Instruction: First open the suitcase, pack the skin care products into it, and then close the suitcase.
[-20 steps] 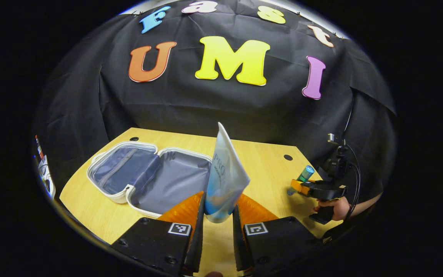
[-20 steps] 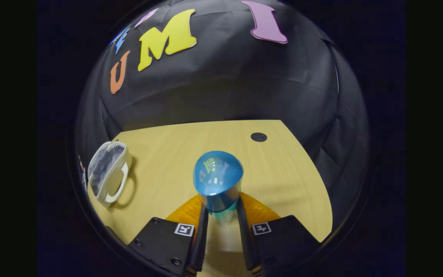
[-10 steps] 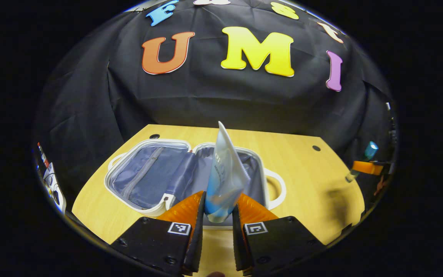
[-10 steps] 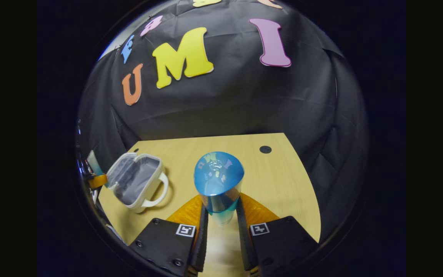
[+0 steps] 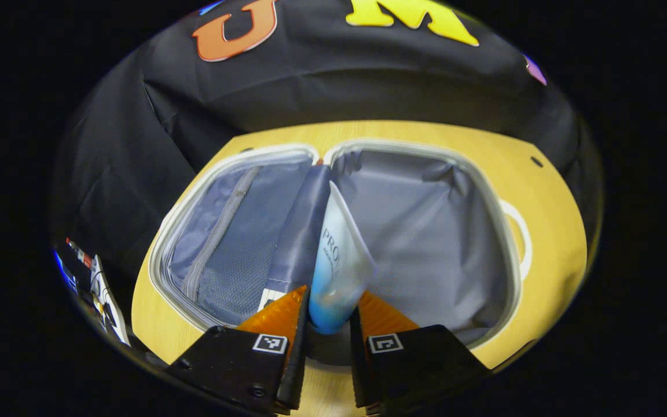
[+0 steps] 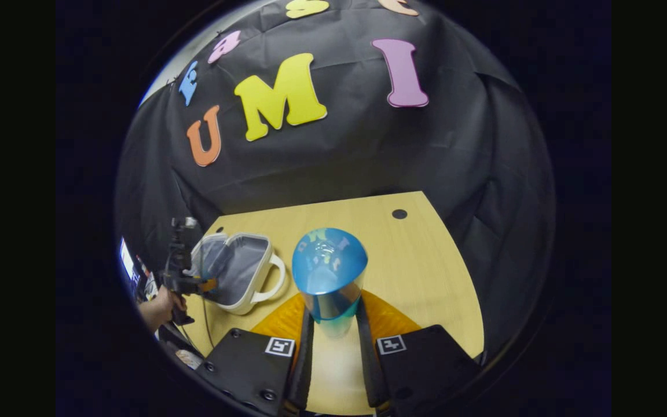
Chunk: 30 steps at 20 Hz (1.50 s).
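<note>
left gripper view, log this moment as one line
suitcase: open | left gripper: holds tube over suitcase | right gripper: holds blue-capped bottle above table

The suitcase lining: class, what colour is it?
Grey-blue fabric inside the suitcase, with a white rim; clearest in the left gripper view.

Open suitcase right half unobstructed below tube.

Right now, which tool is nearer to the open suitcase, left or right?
Left. The left tool hangs right over the suitcase, holding a tube above its lining. The right tool, gripping a blue-capped bottle, is off to the suitcase's handle side over the table.
</note>
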Each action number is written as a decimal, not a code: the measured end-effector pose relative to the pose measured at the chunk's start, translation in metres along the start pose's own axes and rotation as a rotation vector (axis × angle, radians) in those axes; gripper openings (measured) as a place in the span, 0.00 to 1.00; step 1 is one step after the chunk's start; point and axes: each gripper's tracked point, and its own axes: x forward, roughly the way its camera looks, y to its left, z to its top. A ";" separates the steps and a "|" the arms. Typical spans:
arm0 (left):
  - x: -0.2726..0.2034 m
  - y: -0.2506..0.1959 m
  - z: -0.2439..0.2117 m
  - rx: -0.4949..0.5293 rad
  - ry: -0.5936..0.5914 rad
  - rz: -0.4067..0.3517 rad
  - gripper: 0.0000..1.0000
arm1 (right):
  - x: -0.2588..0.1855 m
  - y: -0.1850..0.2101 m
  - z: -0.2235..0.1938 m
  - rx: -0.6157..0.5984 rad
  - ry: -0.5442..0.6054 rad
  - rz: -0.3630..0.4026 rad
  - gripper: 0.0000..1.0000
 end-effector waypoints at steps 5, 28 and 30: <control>0.018 0.002 -0.009 0.015 0.125 0.113 0.36 | -0.006 0.016 -0.004 -0.023 0.013 0.044 0.35; -0.024 -0.033 0.007 -0.261 0.115 -0.046 0.95 | 0.035 0.104 0.006 -0.175 0.063 0.334 0.35; -0.059 -0.013 0.022 -0.286 -0.021 -0.033 0.96 | 0.052 0.139 0.013 -0.201 0.065 0.391 0.35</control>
